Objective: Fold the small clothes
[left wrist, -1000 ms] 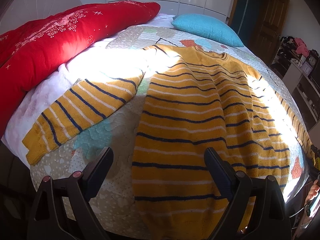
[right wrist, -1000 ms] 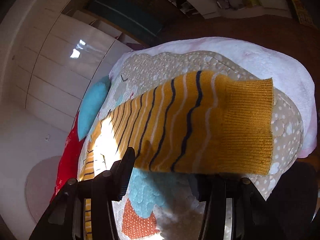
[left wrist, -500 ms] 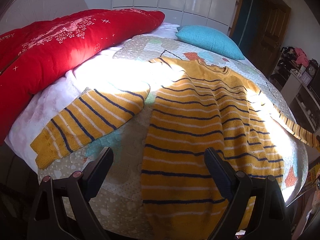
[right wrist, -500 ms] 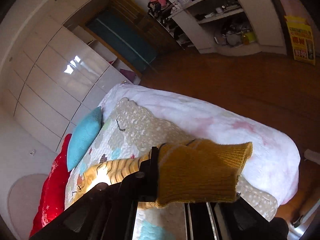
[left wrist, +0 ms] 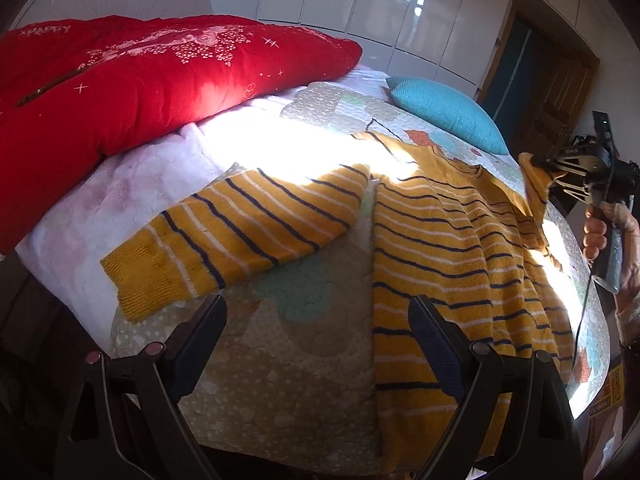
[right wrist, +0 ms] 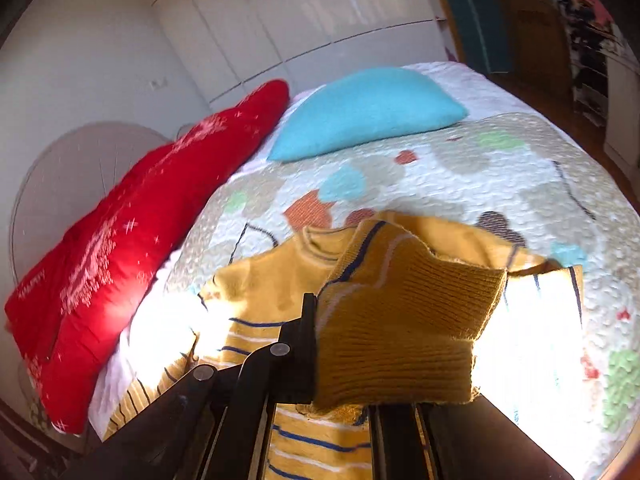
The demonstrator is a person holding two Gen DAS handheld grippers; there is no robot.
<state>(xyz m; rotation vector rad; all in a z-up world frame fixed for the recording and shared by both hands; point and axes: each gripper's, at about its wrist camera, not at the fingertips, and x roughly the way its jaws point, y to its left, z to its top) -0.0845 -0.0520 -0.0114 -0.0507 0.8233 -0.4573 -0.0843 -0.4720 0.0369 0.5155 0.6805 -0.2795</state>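
Mustard-yellow knit with thin navy and white stripes — the sweater [left wrist: 440, 248] lies spread flat on the patchwork quilt [left wrist: 304, 344] of the bed, neck toward the far pillows. Its one sleeve [left wrist: 240, 236] stretches out flat across the quilt toward the pink blanket [left wrist: 120, 196] at the bed's edge, ribbed cuff at the end. The other sleeve's cuff [right wrist: 404, 320] is lifted off the bed and hangs over the sweater's chest, pinched in the right gripper [right wrist: 316, 344], whose fingers are clamped together on the ribbed knit. From the left wrist view that gripper [left wrist: 576, 164] shows at the far right, held up by a hand [left wrist: 608, 232], with the sleeve rising to it. The left gripper [left wrist: 316, 340] hovers above the near edge of the bed, fingers wide apart with nothing between them — one over bare quilt, the other over the sweater's hem. A long red cushion [left wrist: 140, 80] and a turquoise pillow [right wrist: 364, 108] lie beyond, before white wardrobe doors [left wrist: 360, 4].
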